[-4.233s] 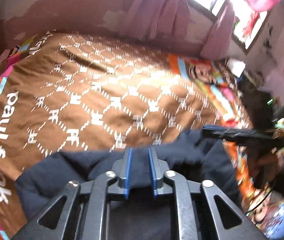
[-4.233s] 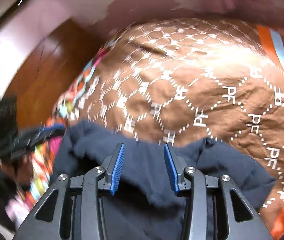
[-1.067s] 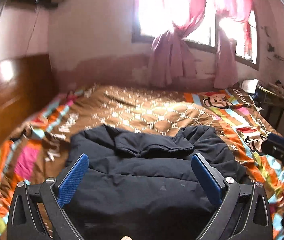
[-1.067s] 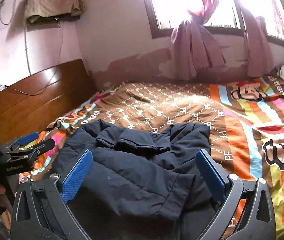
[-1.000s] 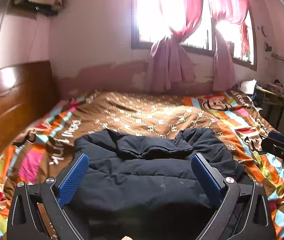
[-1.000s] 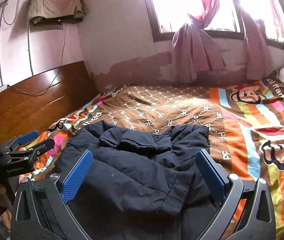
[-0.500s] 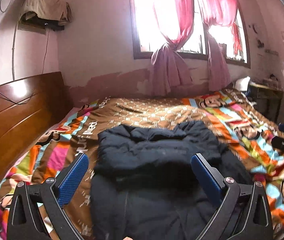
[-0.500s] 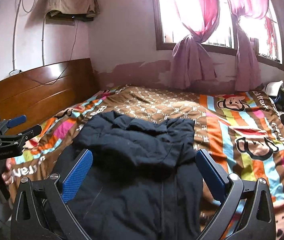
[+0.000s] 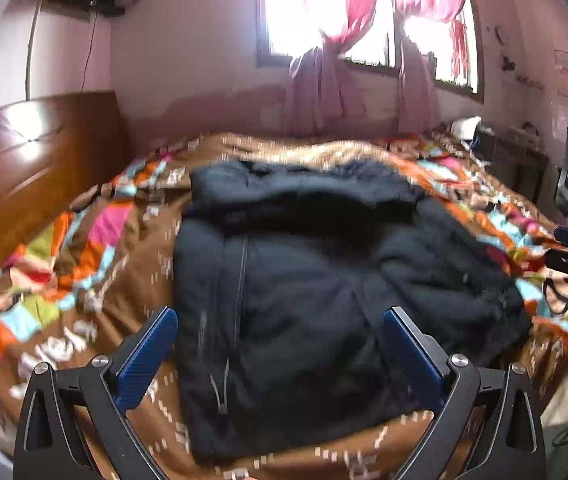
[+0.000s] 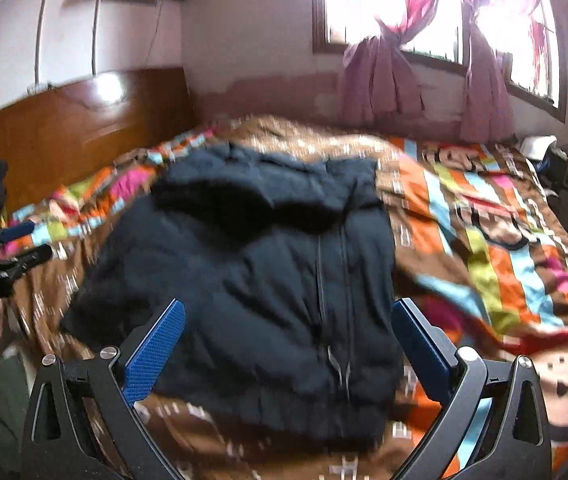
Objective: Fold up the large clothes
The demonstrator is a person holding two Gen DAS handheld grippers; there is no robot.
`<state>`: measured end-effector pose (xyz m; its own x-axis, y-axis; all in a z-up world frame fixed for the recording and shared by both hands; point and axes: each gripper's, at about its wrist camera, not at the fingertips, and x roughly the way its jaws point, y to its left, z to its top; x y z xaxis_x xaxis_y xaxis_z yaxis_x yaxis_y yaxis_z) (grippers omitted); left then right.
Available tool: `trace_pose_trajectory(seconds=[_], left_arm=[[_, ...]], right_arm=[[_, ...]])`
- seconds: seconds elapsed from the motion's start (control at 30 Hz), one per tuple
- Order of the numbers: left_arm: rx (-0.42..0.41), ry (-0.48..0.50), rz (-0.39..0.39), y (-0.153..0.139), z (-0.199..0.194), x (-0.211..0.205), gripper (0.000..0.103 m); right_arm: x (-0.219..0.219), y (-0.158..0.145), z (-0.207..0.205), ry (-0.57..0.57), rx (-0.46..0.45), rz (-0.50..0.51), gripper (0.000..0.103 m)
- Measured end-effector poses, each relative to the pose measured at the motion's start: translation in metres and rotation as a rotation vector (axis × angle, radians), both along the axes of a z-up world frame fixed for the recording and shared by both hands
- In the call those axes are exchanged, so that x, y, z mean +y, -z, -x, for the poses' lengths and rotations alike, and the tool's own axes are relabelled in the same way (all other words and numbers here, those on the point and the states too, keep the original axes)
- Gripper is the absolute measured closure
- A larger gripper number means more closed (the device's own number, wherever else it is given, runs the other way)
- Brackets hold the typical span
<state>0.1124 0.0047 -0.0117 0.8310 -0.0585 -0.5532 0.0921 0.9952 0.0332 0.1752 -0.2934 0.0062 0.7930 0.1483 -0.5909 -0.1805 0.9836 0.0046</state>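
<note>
Two grippers hang wide open now, and neither one holds anything. A few seconds ago our left gripper (image 9: 279, 354) and our right gripper (image 10: 288, 350) were both squeezed narrow on the big dark navy puffy jacket (image 9: 316, 296), pressed in close over it. Since then we have let go and pulled back and up, so we now see the whole bed.

We can see the jacket lying on the bright striped and brown patterned bed cover (image 9: 95, 248), near the foot edge of the bed, closest to us. Its top part has been flipped over onto its body, so a thick dark roll sits across the far end. The long zipper (image 10: 322, 276) runs down the side nearer the brown wooden headboard (image 9: 23, 164) in the left view.

We think one fold is done and the jacket is shorter than before. It still looks wide and lumpy, and one side bulges toward the edge of the bed away from the headboard. We guess another fold is still needed, maybe bringing that bulging side in over the middle. The pictures are blurry, so we cannot tell where the sleeves are tucked.
</note>
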Motion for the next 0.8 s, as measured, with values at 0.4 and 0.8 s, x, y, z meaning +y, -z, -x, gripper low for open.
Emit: trace_pose_trajectory(seconds=[0.4, 0.8], left_arm=[[0.169, -0.004, -0.081, 0.073, 0.024, -0.006, 0.000], [0.391, -0.032, -0.073, 0.120, 0.001, -0.004, 0.000]], right_arm=[[0.008, 0.077, 0.012, 0.029, 0.206, 0.157, 0.002], [0.003, 0.126, -0.011, 0.153, 0.322, 0.301, 0.002]])
